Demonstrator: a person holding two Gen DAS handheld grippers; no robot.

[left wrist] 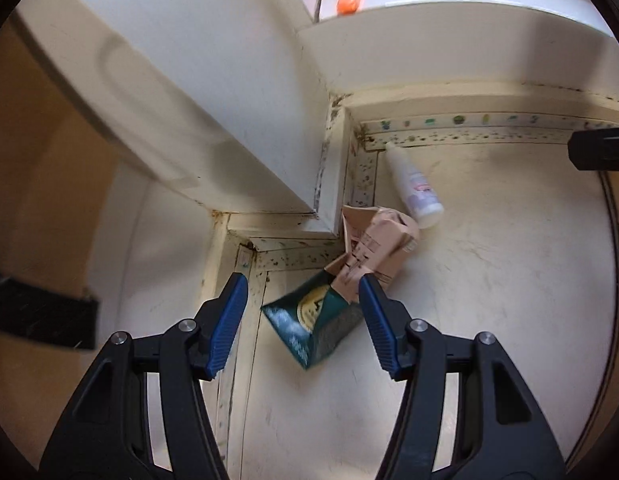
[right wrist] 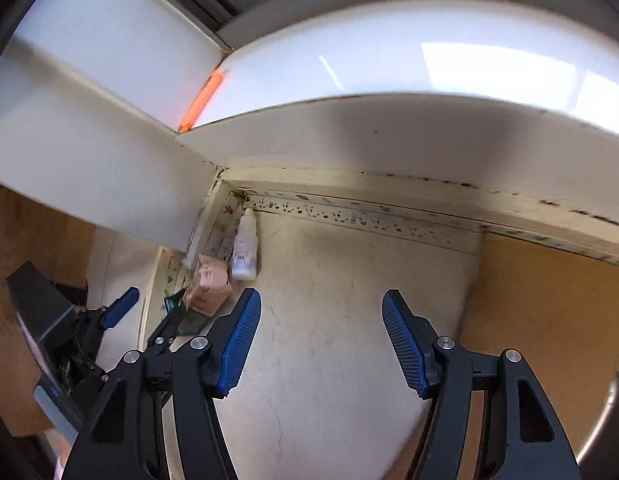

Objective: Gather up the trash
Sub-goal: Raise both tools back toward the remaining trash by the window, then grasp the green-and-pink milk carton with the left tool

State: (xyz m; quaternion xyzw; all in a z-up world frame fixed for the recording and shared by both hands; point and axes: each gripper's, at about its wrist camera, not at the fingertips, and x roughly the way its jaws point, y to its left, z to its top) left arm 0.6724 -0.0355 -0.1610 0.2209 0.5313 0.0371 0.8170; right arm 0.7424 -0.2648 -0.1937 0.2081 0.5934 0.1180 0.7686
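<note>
The pale floor (left wrist: 489,300) runs into a corner where white cabinet sides (left wrist: 213,92) meet stained, spotted skirting (left wrist: 449,136). Three bits of trash lie bunched in that corner.

The largest is a crumpled pink carton (left wrist: 373,240), jammed against the outer corner of the skirting. It looks like thin card, already crushed, so it should be light and give under pressure; a pinch across its flattened body ought to hold. Touching its lower end is a dark green packet (left wrist: 313,324), torn open and creased. It is probably flimsy and a little slick, and best taken at a folded edge rather than flat against the floor. Smallest is a white plastic bottle (left wrist: 413,184) lying on its side, nozzle toward the skirting, just beside the carton. It seems stiff, smooth and apt to roll, so a grip across the middle of the barrel looks safest.

The left gripper (left wrist: 303,292) hangs above the green packet with its fingers (left wrist: 229,320) wide apart and nothing held. The right gripper (right wrist: 321,308) is over bare floor, to the right of the pile, fingers (right wrist: 405,340) apart and empty, its jaws closing slightly.
</note>
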